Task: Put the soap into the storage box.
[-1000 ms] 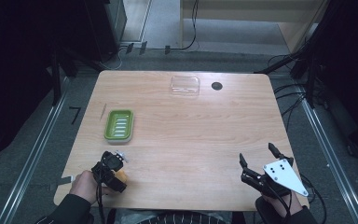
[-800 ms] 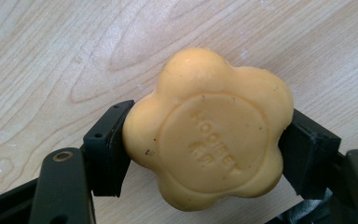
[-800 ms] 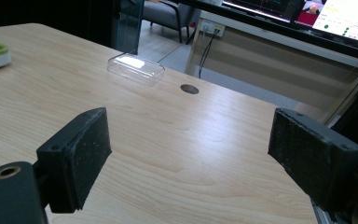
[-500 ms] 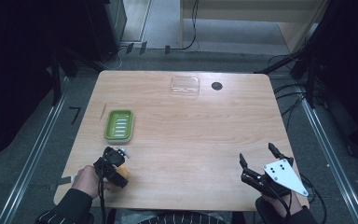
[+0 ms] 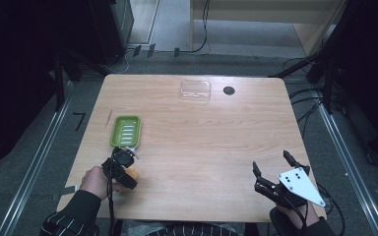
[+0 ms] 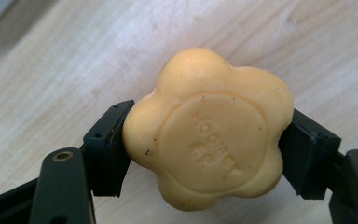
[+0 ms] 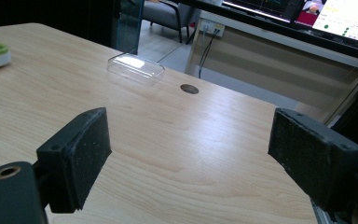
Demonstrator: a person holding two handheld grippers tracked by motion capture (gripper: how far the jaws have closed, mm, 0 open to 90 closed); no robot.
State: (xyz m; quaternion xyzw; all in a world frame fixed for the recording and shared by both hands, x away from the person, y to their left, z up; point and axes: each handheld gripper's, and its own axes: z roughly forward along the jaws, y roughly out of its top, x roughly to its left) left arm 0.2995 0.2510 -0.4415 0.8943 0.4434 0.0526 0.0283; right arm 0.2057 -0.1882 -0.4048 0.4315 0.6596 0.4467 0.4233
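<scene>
Left gripper [image 5: 123, 164] shifted toward green dish [image 5: 125, 131], jaws clamping yellow soap [image 6: 207, 128] between them, right gripper [image 5: 274, 173] jaws wide apart

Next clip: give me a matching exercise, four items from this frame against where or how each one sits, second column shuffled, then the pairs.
Column one:
1. soap
2. green soap dish
3. clear lid
4. right gripper

Column two:
A. far edge of the table, beside a dark round hole
B. clamped between the left gripper jaws
C. jaws apart, holding nothing
D. left part of the table, with nothing in it

Pairs: 1-B, 2-D, 3-A, 4-C
</scene>
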